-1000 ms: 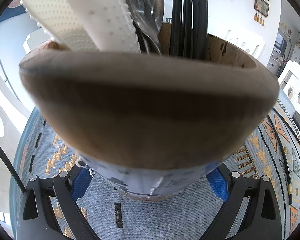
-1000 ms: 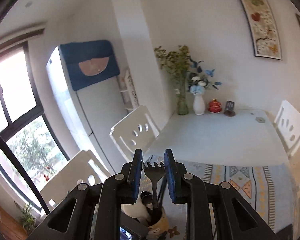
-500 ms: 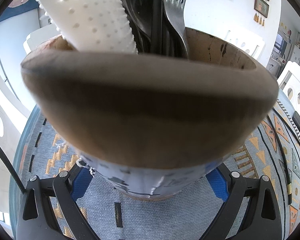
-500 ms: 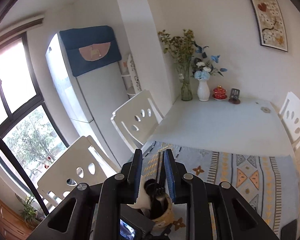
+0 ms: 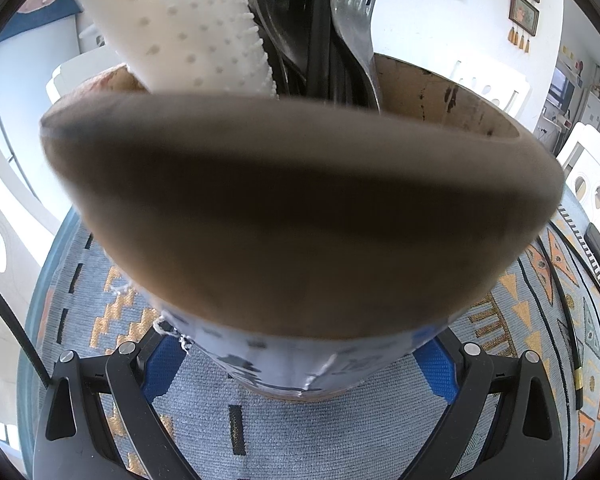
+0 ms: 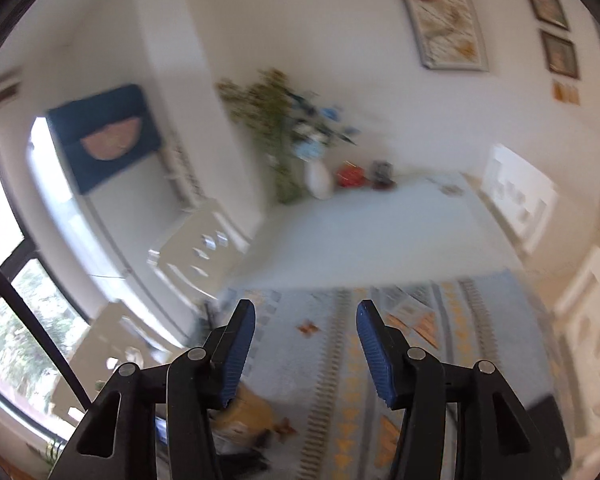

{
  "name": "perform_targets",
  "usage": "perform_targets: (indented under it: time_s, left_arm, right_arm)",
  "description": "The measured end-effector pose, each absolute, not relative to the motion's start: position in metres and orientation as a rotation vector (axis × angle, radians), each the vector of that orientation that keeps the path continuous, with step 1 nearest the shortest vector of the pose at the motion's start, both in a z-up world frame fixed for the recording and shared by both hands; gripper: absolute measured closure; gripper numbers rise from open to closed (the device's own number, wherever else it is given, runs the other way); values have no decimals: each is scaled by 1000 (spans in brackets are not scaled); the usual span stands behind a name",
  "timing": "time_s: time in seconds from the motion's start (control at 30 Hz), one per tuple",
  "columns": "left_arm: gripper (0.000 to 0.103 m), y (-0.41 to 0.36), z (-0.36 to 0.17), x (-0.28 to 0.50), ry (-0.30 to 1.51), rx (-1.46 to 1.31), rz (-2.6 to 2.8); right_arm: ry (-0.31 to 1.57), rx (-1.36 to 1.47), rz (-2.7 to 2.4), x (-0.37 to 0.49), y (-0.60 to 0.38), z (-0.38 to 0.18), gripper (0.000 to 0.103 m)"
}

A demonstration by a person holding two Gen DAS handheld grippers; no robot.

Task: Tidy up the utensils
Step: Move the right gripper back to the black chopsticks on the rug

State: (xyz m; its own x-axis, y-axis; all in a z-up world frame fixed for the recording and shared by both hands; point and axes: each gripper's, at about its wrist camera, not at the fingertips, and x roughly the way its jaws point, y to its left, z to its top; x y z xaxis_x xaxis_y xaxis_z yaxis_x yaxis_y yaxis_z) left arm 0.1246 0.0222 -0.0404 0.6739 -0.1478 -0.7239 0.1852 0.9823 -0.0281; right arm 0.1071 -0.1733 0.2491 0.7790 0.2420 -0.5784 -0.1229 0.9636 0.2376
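A brown utensil holder (image 5: 300, 208) with a blue-and-white band fills the left wrist view. My left gripper (image 5: 298, 364) is shut on its base, a blue pad pressing each side. Out of it stick a white perforated paddle (image 5: 180, 20), a dark spoon (image 5: 284, 20), black chopsticks (image 5: 324, 40) and a silver fork (image 5: 356, 12). In the blurred right wrist view my right gripper (image 6: 306, 320) stands open above the patterned cloth. Its jaws have just been opening and nothing is between them. The holder (image 6: 248, 412) shows low down to its left.
A blue patterned cloth (image 5: 300, 432) covers the near table. Black chopsticks (image 5: 560, 280) lie on it to the right of the holder. White chairs (image 6: 196, 248) ring the table. Vases with flowers (image 6: 320, 180) stand at the far end of the white tabletop (image 6: 380, 232).
The fork held over the holder has gone down into it and now stands among the other utensils. The right gripper let it go, opened wide and swung away to the right.
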Motion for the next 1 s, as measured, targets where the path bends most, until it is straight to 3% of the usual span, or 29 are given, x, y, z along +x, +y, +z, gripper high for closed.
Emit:
perform_targets:
  time_s: [0.1, 0.2, 0.33, 0.53, 1.0]
  left_arm:
    - [5, 22, -40, 124, 810, 49, -187]
    - [5, 22, -40, 125, 811, 49, -187]
    - [5, 23, -41, 125, 812, 49, -187]
    - [5, 24, -41, 125, 813, 49, -187]
    - [5, 25, -41, 126, 813, 49, -187]
  right_arm:
    - [846, 186, 108, 123, -189, 208, 50]
    - [1160, 171, 16, 143, -201, 130, 50]
    - [1334, 224, -39, 147, -217, 53, 50]
    - [1397, 319, -46, 146, -226, 8, 65]
    - [1339, 89, -104, 145, -206, 8, 70]
